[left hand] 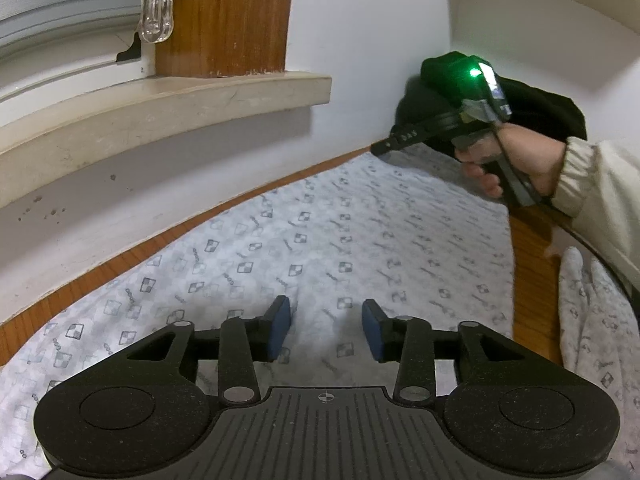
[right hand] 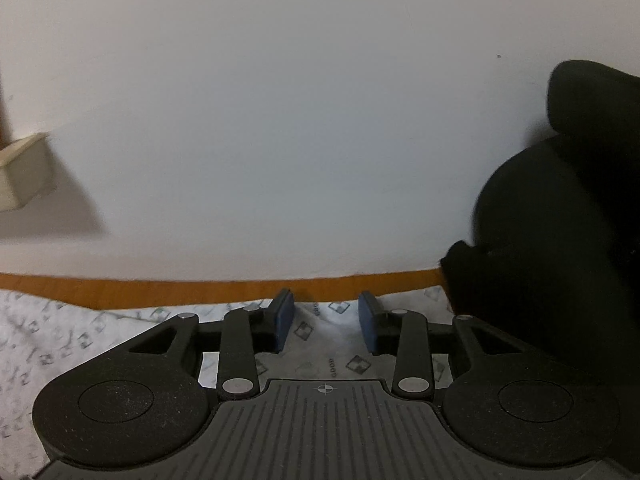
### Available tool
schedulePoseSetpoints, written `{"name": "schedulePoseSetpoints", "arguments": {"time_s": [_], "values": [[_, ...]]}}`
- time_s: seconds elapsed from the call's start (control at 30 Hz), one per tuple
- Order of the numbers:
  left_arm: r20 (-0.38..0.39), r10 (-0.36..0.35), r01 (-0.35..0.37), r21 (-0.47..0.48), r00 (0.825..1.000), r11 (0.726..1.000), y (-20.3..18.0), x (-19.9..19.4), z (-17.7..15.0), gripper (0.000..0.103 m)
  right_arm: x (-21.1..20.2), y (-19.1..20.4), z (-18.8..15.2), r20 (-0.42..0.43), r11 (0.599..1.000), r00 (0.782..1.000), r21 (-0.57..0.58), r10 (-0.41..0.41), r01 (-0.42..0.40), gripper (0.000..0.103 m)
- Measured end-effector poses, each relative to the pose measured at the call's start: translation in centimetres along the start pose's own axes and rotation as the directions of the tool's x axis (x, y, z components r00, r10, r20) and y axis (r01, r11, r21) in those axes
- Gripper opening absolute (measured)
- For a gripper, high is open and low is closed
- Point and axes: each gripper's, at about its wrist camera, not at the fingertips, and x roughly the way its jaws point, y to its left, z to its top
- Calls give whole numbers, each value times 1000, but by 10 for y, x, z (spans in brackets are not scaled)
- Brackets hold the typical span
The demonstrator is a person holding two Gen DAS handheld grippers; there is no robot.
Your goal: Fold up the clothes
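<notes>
Garment spread before me

The patterned garment [left hand: 360,248] lies on the tabletop [left hand: 532,280], wall [left hand: 360,40] behind, dark bundle [left hand: 552,108] at its far right.

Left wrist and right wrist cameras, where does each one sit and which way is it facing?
Left wrist: on the left gripper, angled down over the patterned garment toward the windowsill; shows the person's right hand.
Right wrist: on the right gripper, facing the white wall at the garment's far edge; no body visible.
Shared: garment, wall, black cloth.
</notes>
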Motion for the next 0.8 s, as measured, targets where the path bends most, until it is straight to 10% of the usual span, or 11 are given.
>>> {"name": "schedulePoseSetpoints", "arguments": {"time_s": [0.5, 0.8], "values": [[-10, 40, -40, 34, 999, 999, -14, 0, -2, 57, -105, -1, -79, -64, 992, 994, -81, 93, -98, 41], [-12, 123, -123, 18, 992, 992, -16, -7, 1, 66, -122, -19, -37, -16, 996, 999, -80, 38, -39, 42]]}}
